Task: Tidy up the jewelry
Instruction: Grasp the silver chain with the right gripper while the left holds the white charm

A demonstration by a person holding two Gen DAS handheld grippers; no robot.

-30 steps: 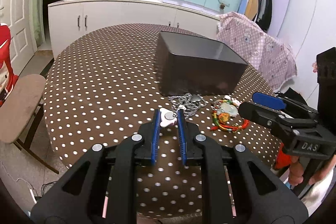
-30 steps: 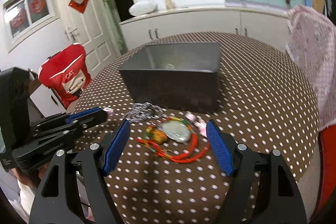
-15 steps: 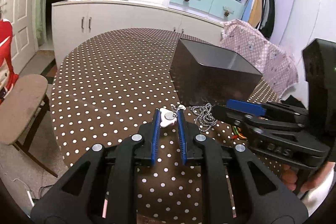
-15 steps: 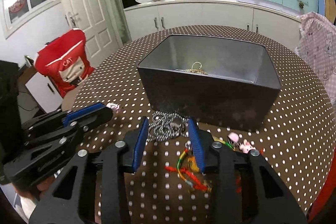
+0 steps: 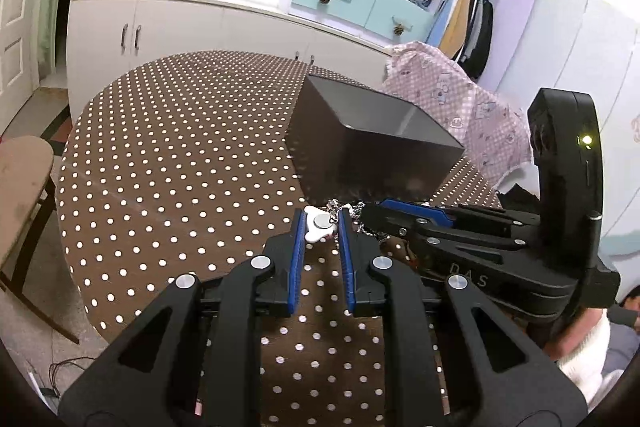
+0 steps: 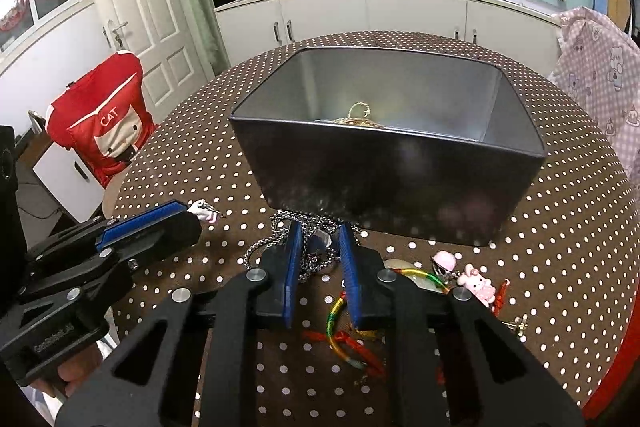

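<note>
A dark metal box [image 6: 384,171] stands on the polka-dot table [image 5: 180,147], with a gold chain [image 6: 356,117] inside. My left gripper [image 5: 320,223] is shut on a small white clip charm [image 5: 318,225]; it also shows in the right wrist view [image 6: 204,215]. My right gripper [image 6: 318,239] has its jaws narrowed around a silver chain necklace [image 6: 280,241] lying in front of the box. The chain's pendant [image 6: 320,237] sits between the jaws. The right gripper also shows in the left wrist view [image 5: 372,215], over the chain [image 5: 352,209].
A multicoloured cord bracelet [image 6: 340,323] with a pale stone, a pink bell [image 6: 444,261] and a pink bunny charm [image 6: 476,279] lie to the right of the chain. A red-covered chair [image 6: 100,123] stands at the left. White cabinets [image 5: 180,27] stand behind the table.
My right gripper moved left from over the bracelet to the silver chain and narrowed its jaws around it. My left gripper kept hold of the white charm.
</note>
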